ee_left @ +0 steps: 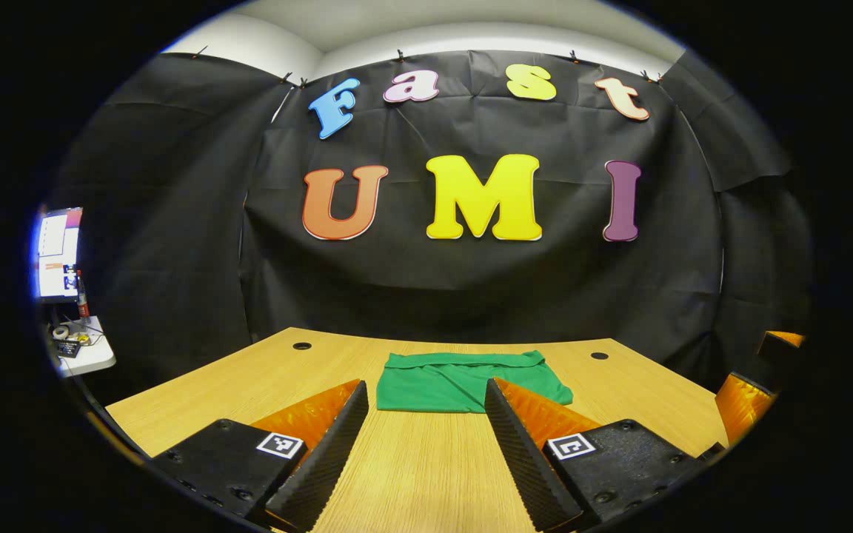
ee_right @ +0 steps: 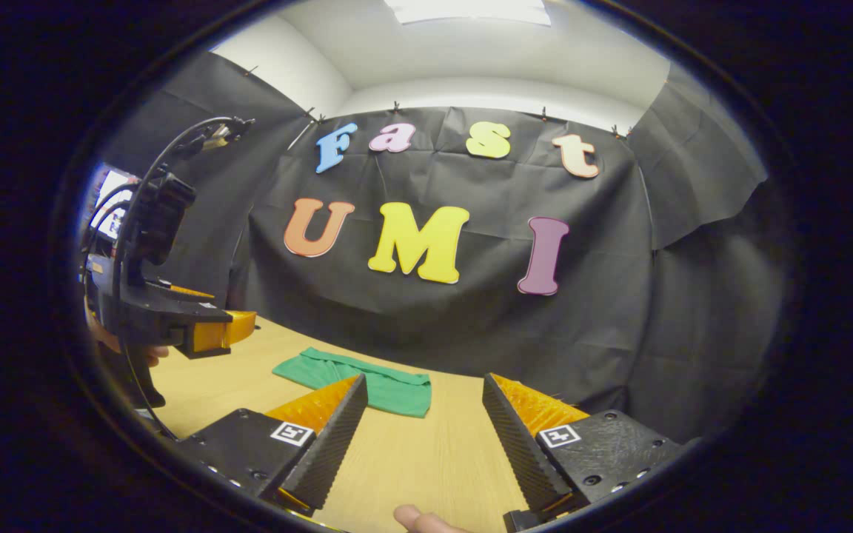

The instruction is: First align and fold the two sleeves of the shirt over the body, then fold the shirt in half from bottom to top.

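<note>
A green shirt [ee_left: 463, 381] lies folded into a compact rectangle on the far middle of the wooden table [ee_left: 426, 474]. My left gripper [ee_left: 423, 396] is open, held back from the shirt above the table's near part, nothing between its fingers. In the right gripper view the same shirt [ee_right: 360, 383] sits ahead and to the left. My right gripper [ee_right: 423, 392] is open too, hovering over bare wood to the shirt's right. The left gripper [ee_right: 175, 311] and the hand holding it appear at that view's left edge, lifted above the table.
Two round cable holes [ee_left: 302, 346] [ee_left: 599, 356] sit near the table's far edge. A monitor [ee_left: 56, 252] and a small cluttered side table [ee_left: 82, 344] stand at the far left. A fingertip [ee_right: 419, 520] shows at the bottom of the right gripper view.
</note>
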`<state>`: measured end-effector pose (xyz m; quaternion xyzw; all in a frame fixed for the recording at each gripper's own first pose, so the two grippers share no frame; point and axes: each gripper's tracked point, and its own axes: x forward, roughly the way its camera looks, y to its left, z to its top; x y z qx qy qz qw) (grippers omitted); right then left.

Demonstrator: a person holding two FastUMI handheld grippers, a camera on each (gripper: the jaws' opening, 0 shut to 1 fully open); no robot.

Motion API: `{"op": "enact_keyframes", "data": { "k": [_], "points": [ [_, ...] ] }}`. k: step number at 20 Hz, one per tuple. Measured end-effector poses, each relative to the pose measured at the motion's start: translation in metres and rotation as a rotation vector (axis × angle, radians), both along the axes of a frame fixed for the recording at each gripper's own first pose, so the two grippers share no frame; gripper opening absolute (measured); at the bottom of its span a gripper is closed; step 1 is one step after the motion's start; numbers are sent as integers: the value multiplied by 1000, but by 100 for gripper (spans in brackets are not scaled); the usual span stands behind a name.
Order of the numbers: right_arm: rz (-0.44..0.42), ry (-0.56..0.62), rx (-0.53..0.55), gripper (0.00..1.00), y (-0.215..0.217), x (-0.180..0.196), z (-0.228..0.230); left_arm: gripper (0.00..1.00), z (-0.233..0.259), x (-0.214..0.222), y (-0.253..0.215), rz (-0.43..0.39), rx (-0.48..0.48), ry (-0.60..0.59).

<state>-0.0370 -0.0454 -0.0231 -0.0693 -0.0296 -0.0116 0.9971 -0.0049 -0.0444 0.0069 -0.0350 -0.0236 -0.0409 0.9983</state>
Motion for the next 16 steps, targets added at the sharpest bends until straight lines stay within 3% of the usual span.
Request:
{"op": "enact_keyframes", "data": {
  "k": [6,16],
  "points": [
    [-25,7,44,94,-16,0,-1,100,16,-15,16,18,-5,-77],
    [27,49,25,95,8,0,-11,100,-1,-11,6,-32,-39,-22]
  ]
}}
